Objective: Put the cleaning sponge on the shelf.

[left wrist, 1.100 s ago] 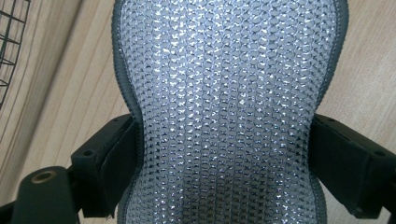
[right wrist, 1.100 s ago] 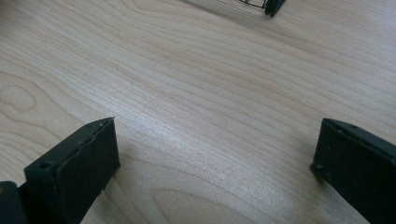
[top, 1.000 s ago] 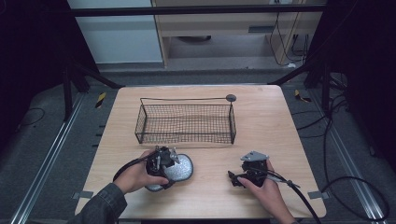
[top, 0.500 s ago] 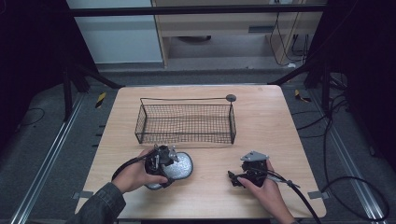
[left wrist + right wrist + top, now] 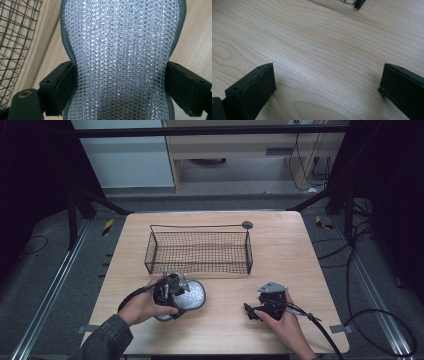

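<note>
A silvery mesh pad (image 5: 194, 295) with a grey rim lies on the wooden table (image 5: 300, 250), just in front of the wire basket (image 5: 200, 251). My left gripper (image 5: 173, 292) is shut on it. In the left gripper view the two black jaws press on either side of the pad's (image 5: 122, 37) narrow waist, my left gripper (image 5: 121, 77) centred on it. My right gripper (image 5: 254, 312) rests low over bare wood at the front right. In its own view my right gripper (image 5: 328, 82) is open, with nothing between the jaws.
The black wire basket (image 5: 15, 37) stands empty at mid-table, its corner (image 5: 358, 3) showing far off in the right gripper view. A small dark round disc (image 5: 247, 225) lies by the basket's far right corner. Cables trail from both grippers toward the front edge.
</note>
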`<act>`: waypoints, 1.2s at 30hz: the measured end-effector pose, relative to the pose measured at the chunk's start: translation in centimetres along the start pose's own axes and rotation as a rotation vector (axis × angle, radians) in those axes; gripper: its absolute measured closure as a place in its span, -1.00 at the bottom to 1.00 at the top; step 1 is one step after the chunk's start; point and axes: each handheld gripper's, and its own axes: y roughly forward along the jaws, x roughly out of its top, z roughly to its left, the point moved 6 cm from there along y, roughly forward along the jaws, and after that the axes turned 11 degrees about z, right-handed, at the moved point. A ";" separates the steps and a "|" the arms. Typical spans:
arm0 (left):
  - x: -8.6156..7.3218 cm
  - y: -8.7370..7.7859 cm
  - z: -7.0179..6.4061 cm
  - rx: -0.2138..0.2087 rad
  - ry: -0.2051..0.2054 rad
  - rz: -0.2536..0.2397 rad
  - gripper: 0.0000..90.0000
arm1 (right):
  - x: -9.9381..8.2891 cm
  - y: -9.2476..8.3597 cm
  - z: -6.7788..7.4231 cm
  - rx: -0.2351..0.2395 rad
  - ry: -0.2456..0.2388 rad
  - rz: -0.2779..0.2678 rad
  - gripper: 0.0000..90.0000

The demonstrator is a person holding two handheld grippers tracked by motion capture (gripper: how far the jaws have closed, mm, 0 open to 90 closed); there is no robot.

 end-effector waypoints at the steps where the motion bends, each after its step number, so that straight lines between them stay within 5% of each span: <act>1: 0.0 -0.1 0.0 0.003 0.002 0.001 -0.70 | 0.0 0.0 0.0 0.000 0.000 0.000 -0.99; 13: 0.4 -2.1 0.8 0.054 0.027 0.008 -0.70 | 0.0 0.0 0.0 0.000 -0.001 0.001 -0.99; 24: 0.4 -5.8 3.2 0.164 0.037 0.012 -0.71 | 0.0 0.0 0.0 0.000 -0.001 0.000 -0.99; 36: -0.1 -7.7 6.4 0.229 0.024 0.024 -0.71 | 0.0 0.0 0.0 -0.001 -0.001 0.001 -0.99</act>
